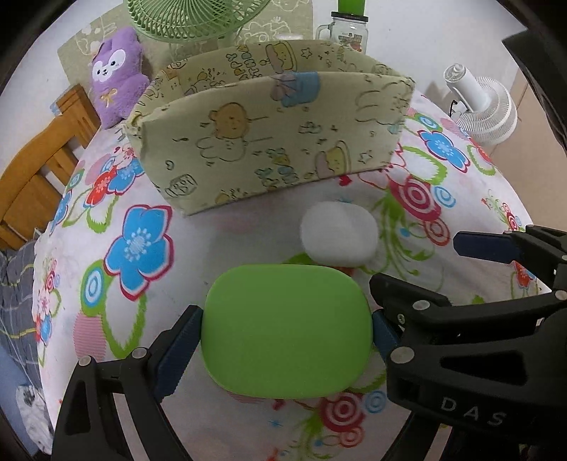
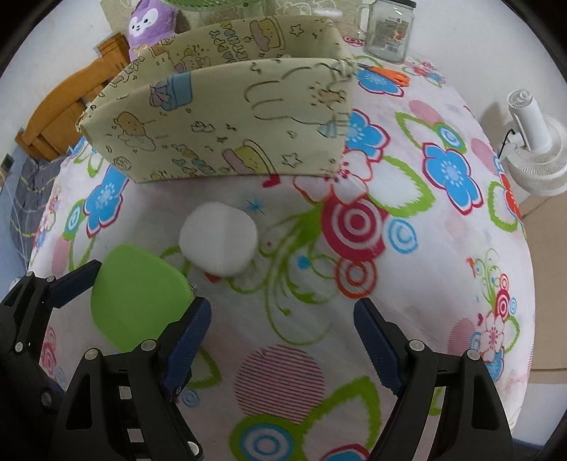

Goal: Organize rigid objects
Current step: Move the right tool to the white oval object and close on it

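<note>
A green rounded case [image 1: 287, 329] sits between the blue pads of my left gripper [image 1: 285, 314], which is shut on its two sides and holds it above the flowered cloth [image 1: 149, 248]. In the right wrist view the same green case [image 2: 138, 301] shows at the lower left, with one left finger [image 2: 76, 280] beside it. My right gripper [image 2: 283, 319] stands open over the cloth with nothing between its fingers. A white round case [image 1: 338, 235] [image 2: 218, 239] lies on the cloth, in front of a cream fabric box [image 1: 269, 124] [image 2: 219, 117] printed with cartoon bears.
Behind the box are a purple plush toy [image 1: 117, 74], a green fan [image 1: 191, 17] and a glass jar mug [image 2: 389, 32]. Orange scissors [image 2: 393, 76] lie right of the box. A white fan [image 2: 535, 149] stands off the table's right edge, a wooden chair [image 1: 39, 170] at the left.
</note>
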### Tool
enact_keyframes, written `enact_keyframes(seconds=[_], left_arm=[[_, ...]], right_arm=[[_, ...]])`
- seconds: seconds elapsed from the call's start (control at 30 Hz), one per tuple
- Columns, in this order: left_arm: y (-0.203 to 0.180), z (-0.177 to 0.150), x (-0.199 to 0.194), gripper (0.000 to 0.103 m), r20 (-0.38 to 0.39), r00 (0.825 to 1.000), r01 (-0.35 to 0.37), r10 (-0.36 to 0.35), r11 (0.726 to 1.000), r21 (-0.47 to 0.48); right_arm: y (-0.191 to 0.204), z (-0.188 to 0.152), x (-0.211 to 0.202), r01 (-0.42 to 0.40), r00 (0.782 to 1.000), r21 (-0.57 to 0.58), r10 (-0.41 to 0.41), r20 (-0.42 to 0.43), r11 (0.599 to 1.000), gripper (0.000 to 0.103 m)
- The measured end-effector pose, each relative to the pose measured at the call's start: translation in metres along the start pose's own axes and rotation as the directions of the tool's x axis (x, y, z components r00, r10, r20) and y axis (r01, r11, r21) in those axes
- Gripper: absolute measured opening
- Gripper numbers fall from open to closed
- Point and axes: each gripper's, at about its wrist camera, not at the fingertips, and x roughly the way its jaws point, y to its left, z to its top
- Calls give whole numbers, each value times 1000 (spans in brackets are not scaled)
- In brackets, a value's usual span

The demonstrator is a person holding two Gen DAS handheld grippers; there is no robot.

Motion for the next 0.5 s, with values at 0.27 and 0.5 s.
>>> enact_keyframes(seconds=[0.27, 0.5], left_arm=[[17, 10, 6, 95, -11, 1000, 8, -7, 999, 43], [28, 20, 14, 95, -22, 999, 28, -27, 997, 72]], right_arm=[[17, 13, 6, -4, 1000, -3, 4, 5, 1000, 85], [24, 24, 13, 9, 1000, 39, -9, -1, 999, 85]])
